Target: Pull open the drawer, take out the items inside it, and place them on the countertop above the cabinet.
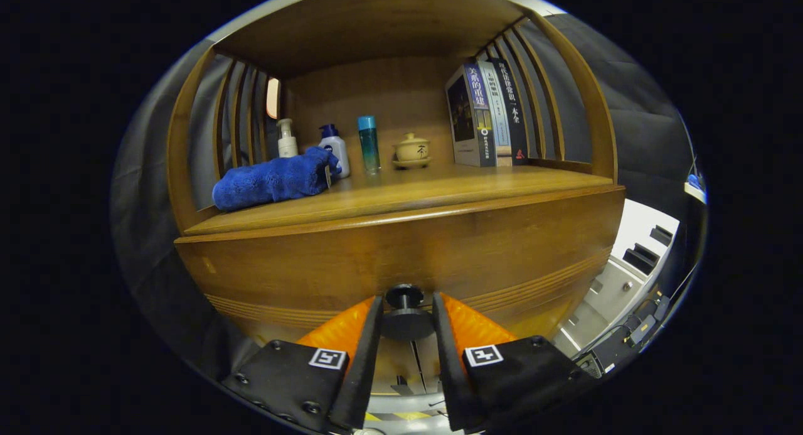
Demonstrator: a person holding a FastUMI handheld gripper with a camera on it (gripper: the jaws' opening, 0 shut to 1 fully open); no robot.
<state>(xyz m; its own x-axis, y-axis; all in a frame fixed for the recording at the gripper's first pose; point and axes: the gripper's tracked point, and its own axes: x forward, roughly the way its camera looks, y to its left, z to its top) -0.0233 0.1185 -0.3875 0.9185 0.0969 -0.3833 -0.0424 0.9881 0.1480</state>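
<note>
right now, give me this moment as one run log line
phase: grasp drawer knob | hand-held gripper: fingers either side of knob, contact unclear | drawer: closed | countertop: blue towel, bottles, books

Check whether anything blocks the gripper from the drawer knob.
Nothing visible does. The knob sits right between the fingers of the gripper, against the drawer front. Whether the fingers already press on it is unclear.

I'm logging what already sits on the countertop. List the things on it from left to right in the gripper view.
Blue towel → white pump bottle → blue-capped white bottle → teal bottle → lidded cup on a saucer → books. Below, the gripper sits with its fingers either side of the drawer knob.
</note>
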